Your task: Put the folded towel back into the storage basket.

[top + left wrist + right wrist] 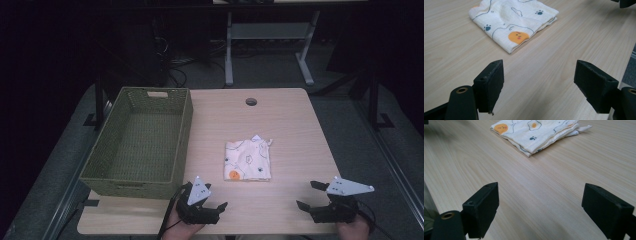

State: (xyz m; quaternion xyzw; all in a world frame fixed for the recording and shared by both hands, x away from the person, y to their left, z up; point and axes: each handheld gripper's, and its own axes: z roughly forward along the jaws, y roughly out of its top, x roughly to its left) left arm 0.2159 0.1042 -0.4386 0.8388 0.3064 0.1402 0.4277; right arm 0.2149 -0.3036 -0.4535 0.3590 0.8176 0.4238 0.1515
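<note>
A folded cream cloth (pixel 248 160) printed with paw marks and an orange face lies flat in the middle of the wooden table (pixel 290 120). My left gripper (pixel 204 196) rests near the front edge, just left of and below the cloth, open and empty. The same cloth (pixel 512 21) lies a short way ahead of its jaws. My right gripper (pixel 309 195) sits at the front right, open with nothing between its jaws. From there the cloth (pixel 536 133) is farther off, up and to the left.
A large green woven basket (pixel 185 135) stands empty on the table's left side, its front wall close to my left gripper. A round cable hole (pixel 251 102) marks the far edge. Bare tabletop surrounds the cloth.
</note>
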